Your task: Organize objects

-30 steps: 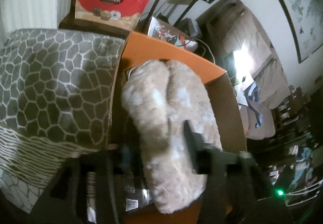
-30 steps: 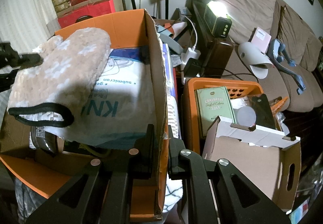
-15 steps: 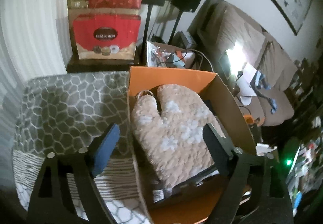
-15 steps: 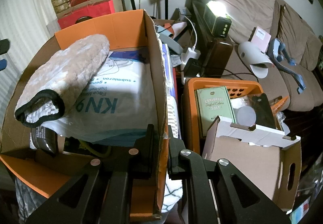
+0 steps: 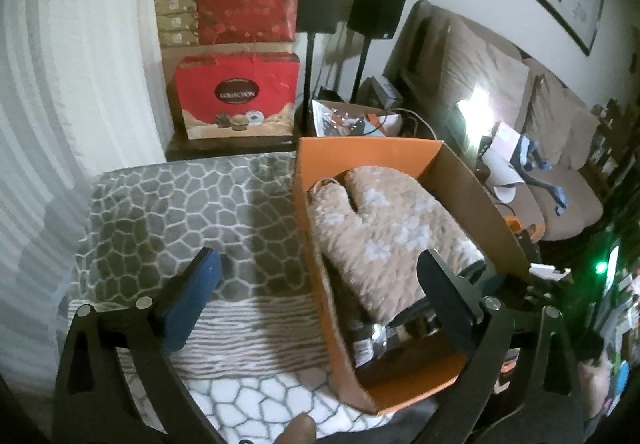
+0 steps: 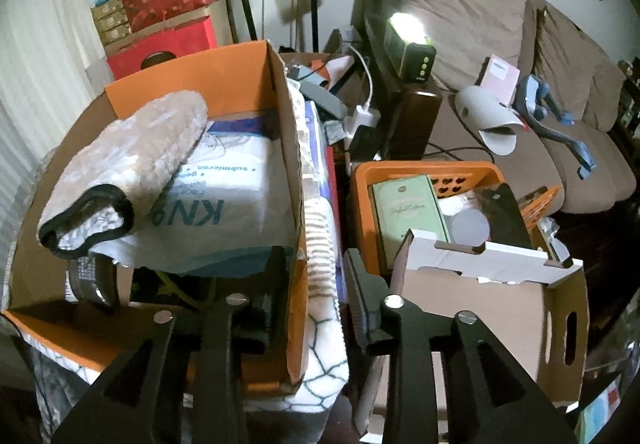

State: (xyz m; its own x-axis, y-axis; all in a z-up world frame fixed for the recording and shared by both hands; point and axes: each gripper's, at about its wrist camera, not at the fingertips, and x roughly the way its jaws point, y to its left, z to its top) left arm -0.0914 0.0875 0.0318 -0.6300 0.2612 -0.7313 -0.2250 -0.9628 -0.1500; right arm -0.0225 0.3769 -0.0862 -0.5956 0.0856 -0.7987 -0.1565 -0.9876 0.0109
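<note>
The fluffy oven mitt (image 5: 392, 232) is laid in the orange cardboard box (image 5: 360, 152), cuff toward its near edge. The left gripper (image 5: 320, 276), just opened wide, is held above it, empty. The right gripper (image 6: 316, 276), just opened partway, straddles the box's right wall unclamped.

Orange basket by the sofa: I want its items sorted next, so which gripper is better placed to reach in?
Right. The right gripper hangs open beside the orange basket; the left gripper faces the cardboard box.
</note>
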